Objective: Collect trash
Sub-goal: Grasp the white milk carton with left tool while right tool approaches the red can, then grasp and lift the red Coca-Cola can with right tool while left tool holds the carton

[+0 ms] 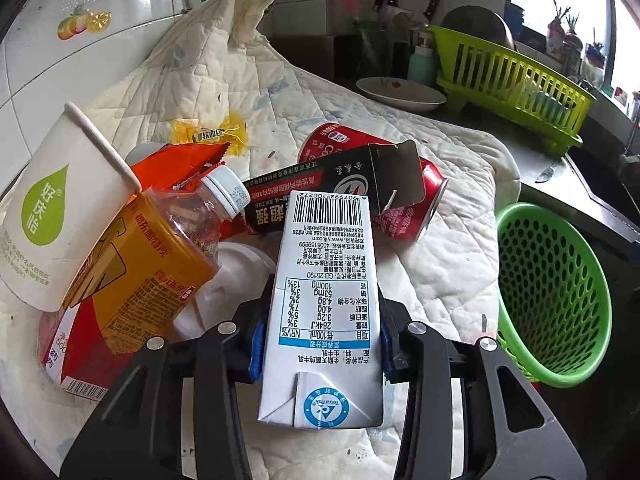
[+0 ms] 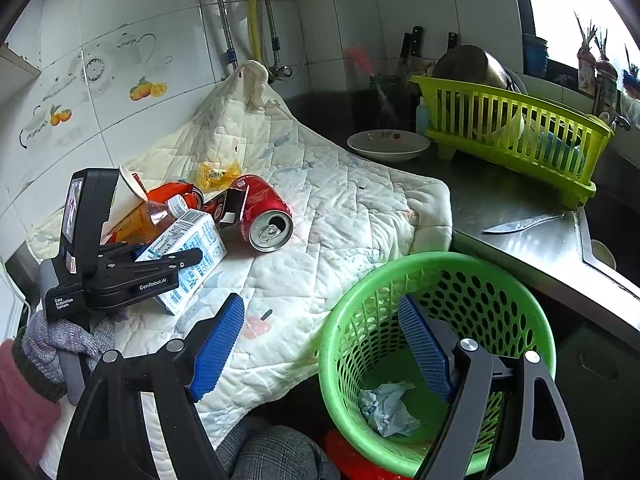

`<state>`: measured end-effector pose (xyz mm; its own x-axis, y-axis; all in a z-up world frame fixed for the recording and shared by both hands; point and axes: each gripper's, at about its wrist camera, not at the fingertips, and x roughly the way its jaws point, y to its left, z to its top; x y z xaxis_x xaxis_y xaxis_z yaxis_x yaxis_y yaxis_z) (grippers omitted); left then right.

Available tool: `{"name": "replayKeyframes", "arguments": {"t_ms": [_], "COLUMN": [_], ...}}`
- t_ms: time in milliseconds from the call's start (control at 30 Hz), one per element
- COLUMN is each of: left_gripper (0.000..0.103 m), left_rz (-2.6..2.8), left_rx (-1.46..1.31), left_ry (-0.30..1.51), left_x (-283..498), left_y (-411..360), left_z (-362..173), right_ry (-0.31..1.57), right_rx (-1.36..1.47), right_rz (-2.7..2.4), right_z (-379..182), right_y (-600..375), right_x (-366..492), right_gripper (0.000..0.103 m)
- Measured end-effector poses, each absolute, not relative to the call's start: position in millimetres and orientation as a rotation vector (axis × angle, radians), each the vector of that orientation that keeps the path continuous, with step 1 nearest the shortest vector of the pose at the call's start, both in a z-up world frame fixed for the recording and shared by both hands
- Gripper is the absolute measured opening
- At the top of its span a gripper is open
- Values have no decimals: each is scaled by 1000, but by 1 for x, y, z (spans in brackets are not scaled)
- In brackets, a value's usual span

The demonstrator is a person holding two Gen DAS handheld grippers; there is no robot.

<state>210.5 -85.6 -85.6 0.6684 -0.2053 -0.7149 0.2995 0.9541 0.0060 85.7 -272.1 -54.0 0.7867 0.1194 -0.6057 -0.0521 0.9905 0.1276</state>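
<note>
While the left gripper [image 1: 320, 344] is clamped on the milk carton [image 1: 326, 300], blue pads pressed to both narrow sides, the step in hand looks like a pickup from the pile. Carton sits at the near edge of the quilted cloth [image 1: 432, 272], lower end toward the camera. Right gripper [image 2: 320, 356] spread wide, holding nothing, poised over the rim of the green basket [image 2: 480, 268]; crumpled paper [image 2: 386, 408] inside. Next move, likely: lift clear of the orange bottle [image 1: 160, 240] and black box [image 1: 320, 184], carry right to the basket. Red can [image 2: 266, 212] lies beyond.
</note>
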Motion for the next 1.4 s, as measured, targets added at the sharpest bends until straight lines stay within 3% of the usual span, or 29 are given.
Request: {"name": "replayKeyframes", "arguments": {"t_ms": [633,1400], "left_gripper": [41,41], "left_rz": [-260,-245], "left_rx": [25,-38], "left_ry": [685,696], "left_x": [143,136], "left_y": [-42,-23], "left_z": [-42,-50], "right_ry": [720,986], "right_rx": [10,-115], "right_rz": [251,465], "right_z": [-43,-83], "right_y": [-234,-177], "right_x": [178,328], "right_gripper": [77,76]}}
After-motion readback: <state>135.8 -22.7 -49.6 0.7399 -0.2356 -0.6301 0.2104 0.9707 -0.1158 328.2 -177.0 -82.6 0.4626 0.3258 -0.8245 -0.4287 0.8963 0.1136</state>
